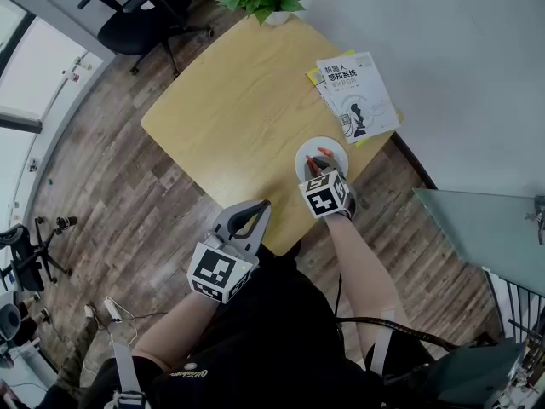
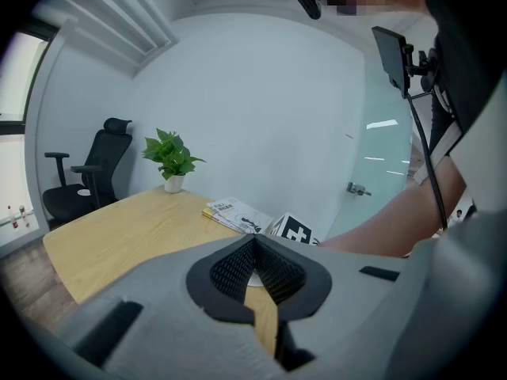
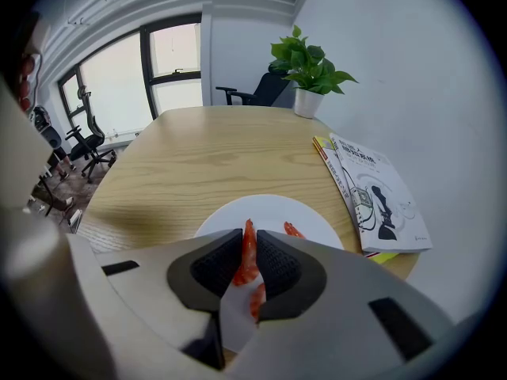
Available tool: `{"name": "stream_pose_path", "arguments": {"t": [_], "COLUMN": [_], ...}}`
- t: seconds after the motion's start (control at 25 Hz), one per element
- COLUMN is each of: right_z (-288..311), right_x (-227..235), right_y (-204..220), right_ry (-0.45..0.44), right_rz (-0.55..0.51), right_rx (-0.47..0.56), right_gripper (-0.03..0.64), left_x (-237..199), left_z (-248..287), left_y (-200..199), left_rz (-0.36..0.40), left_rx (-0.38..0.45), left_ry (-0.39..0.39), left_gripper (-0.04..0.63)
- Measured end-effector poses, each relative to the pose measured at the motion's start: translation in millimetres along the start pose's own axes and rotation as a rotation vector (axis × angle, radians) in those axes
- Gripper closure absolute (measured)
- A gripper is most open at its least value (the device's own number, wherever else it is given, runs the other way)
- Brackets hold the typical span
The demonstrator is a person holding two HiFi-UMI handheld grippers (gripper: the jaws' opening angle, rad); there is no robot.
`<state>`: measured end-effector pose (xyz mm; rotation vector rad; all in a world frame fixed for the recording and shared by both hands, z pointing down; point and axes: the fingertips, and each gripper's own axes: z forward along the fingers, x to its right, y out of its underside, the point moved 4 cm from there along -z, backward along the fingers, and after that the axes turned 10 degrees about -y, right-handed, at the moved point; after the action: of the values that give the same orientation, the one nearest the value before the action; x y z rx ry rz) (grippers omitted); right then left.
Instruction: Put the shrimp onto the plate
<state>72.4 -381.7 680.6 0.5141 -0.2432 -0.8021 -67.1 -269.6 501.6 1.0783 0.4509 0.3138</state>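
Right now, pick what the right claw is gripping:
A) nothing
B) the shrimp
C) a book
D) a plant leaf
B: in the right gripper view the right claw is closed on the orange shrimp, over the white plate.

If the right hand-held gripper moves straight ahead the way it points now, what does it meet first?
Probably the plate: the right hand-held gripper, shut on the shrimp, points down at it. Depth is unclear.
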Motion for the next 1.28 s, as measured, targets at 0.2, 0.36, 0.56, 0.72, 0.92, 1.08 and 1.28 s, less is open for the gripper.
{"name": "stream_pose_path", "arguments": {"t": [0.2,0.36,0.56,0.72,0.92,1.08,1.28], "right_z": [-0.1,1.7,0.4,-4.4,-10.2,-19.6,-29.6], "right_x": [0.5,1.3,4.6,5.8,3.8,1.7,-1.8], "right_y": [0.3,1.0,2.1,0.1,-4.7,-10.0,-13.8], "right_ry": [-0.008,-0.022,-0.03,-0.023,-0.024,-0.016,-0.03], "right_rz": [0.011,0.034,0.055,0.061,0.053,0.051,0.055], "right_rx": [0.007,0.019,0.034,0.051,0.07,0.096,0.128], "right_gripper": [0.557,0.557,0.535,0.535,0.535,0.535,0.546], "left_x": [-2.8,-7.2,-4.9,-3.6,-1.7,3.8,10.9], "left_z": [-0.1,-1.0,-1.1,-2.8,-1.8,-1.4,0.4], "left_y": [-2.7,-2.5,-3.7,-3.5,-5.8,-8.5,-11.8], "left_rz": [0.001,-0.001,-0.005,-0.002,-0.002,0.0,0.005], "left_rx": [0.0,0.001,0.005,0.004,0.011,0.016,0.024], "left_ry": [-0.002,-0.009,-0.006,-0.003,0.002,0.014,0.026], "left_gripper": [0.591,0.591,0.591,0.591,0.591,0.591,0.591]}}
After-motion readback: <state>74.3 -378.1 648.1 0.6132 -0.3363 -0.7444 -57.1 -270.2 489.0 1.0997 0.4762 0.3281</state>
